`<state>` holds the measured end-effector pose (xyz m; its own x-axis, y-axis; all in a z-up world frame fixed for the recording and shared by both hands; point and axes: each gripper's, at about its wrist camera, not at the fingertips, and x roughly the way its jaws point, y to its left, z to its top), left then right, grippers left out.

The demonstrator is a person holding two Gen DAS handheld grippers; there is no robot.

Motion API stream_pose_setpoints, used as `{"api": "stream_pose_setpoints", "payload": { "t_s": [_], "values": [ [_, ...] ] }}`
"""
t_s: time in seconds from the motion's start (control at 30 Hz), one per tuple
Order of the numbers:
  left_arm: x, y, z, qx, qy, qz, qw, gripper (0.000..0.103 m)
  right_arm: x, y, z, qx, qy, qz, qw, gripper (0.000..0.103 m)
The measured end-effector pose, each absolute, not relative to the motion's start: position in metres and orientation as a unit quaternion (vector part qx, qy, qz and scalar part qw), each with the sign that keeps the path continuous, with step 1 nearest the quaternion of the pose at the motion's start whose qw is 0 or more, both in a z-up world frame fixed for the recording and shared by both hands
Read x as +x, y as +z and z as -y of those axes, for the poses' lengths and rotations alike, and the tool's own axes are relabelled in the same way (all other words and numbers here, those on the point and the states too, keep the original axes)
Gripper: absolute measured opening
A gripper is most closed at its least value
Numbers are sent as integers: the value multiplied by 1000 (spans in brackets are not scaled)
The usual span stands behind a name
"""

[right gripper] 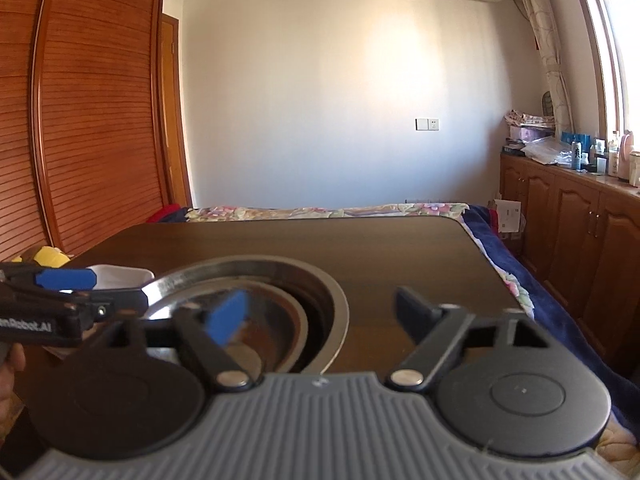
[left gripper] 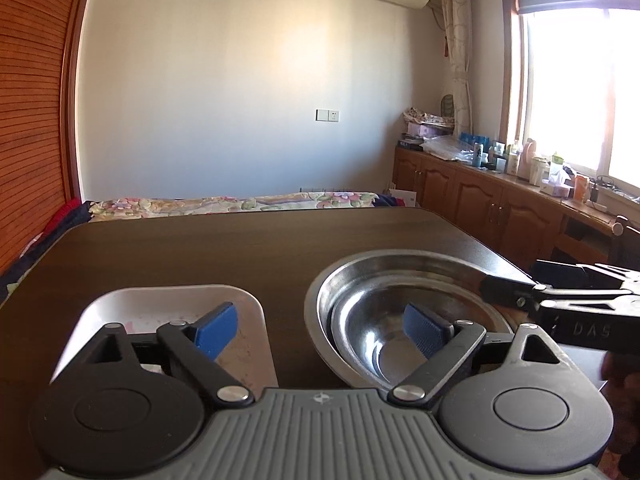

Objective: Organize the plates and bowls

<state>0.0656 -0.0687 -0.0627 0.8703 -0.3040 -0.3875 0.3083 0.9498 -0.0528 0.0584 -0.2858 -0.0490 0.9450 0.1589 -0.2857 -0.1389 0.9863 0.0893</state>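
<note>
Two steel bowls are nested on the dark table, a small bowl (left gripper: 372,332) inside a large bowl (left gripper: 400,264). A white square plate (left gripper: 168,300) lies to their left. My left gripper (left gripper: 320,332) is open and holds nothing: one blue pad hangs over the plate, the other over the small bowl. In the right wrist view my right gripper (right gripper: 320,316) is open too, its blue pad above the nested bowls (right gripper: 260,280) and its other finger over bare table. One of its fingers (left gripper: 506,294) reaches the large bowl's right rim. The plate (right gripper: 120,276) shows behind the left gripper (right gripper: 100,292).
The table (left gripper: 240,248) ends at a bed with a floral quilt (left gripper: 240,203). Wooden cabinets (left gripper: 480,200) with bottles line the right wall under a window. A slatted wardrobe (right gripper: 92,120) stands at the left, with a yellow object (right gripper: 50,258) below it.
</note>
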Motion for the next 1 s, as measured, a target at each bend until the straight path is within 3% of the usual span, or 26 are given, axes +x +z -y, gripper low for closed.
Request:
{"api": "stream_pose_setpoints", "payload": {
  "t_s": [0.2,0.37,0.57,1.0],
  "values": [
    [67,-69,74,6,-170,-207,964,89,66,-58,287,46,83,-149,984,87],
    [66,-72,76,6,-177,-214,961,72,67,-61,288,57,91,-153,982,87],
    [66,-76,80,5,-180,-225,958,58,65,-63,285,60,99,-154,981,87],
    [71,-78,85,6,-179,-224,958,57,69,-66,287,72,107,-157,979,73]
  ]
}}
